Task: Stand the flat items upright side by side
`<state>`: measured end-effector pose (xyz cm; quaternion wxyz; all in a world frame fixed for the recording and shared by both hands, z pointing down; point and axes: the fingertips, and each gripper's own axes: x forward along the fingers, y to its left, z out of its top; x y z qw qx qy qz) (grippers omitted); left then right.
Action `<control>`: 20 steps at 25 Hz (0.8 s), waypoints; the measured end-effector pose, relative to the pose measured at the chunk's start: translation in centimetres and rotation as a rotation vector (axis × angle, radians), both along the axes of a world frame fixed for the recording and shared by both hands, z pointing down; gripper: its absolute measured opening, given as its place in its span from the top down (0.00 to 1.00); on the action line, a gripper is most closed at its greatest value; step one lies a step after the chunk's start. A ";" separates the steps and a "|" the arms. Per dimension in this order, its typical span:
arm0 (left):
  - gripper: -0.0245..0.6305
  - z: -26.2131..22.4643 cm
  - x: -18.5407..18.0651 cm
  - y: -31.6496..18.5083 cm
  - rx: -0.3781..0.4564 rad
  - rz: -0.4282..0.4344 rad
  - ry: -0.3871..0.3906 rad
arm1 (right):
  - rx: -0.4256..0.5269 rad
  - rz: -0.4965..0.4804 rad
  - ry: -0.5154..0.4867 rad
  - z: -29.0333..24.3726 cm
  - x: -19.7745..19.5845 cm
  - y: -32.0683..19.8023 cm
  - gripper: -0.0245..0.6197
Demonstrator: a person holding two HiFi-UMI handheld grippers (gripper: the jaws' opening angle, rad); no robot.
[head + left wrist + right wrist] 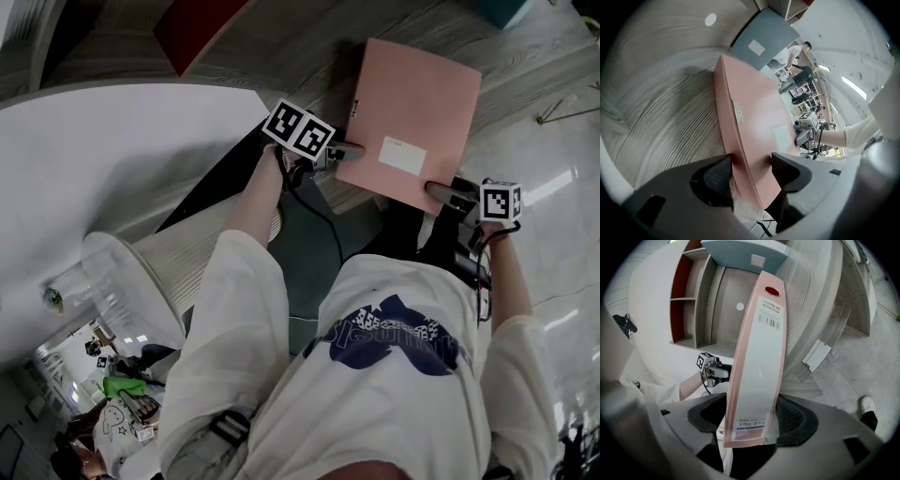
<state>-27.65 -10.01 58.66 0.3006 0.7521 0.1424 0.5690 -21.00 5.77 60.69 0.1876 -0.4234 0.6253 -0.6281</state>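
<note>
A pink file box [412, 112] is held in the air over a wood-grain surface [309, 37], flat face up in the head view. My left gripper [349, 150] is shut on its left edge, one pad on each side of the box [750, 117], with the left gripper's [752, 168] pads pressing the pink board. My right gripper [448, 195] grips the near right corner. In the right gripper view the labelled spine [761, 362] stands between the right gripper's [752, 420] two pads, touching both. A grey-blue file box [764, 37] lies beyond, also visible as the grey-blue box [745, 251].
A white round table [112, 159] curves along the left. An open shelf unit [689, 296] with red inner walls stands behind. A white flat object [816, 355] lies on the shiny floor at the right. People [797, 61] stand far off in the room.
</note>
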 end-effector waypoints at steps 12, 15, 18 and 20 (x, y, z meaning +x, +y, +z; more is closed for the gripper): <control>0.56 -0.4 0.2 0.0 0.056 -0.046 0.070 | 0.010 -0.027 0.127 -1.1 0.7 -0.1 0.46; 0.56 -1.0 0.2 0.0 0.069 -0.043 0.098 | 0.019 -0.026 0.172 -2.2 0.8 -0.2 0.46; 0.56 -1.7 0.5 0.1 0.085 -0.058 0.134 | 0.023 -0.045 0.242 -3.5 1.4 -0.3 0.46; 0.56 -2.0 0.5 0.1 0.101 -0.065 0.154 | 0.029 -0.056 0.284 -4.0 1.6 -0.3 0.46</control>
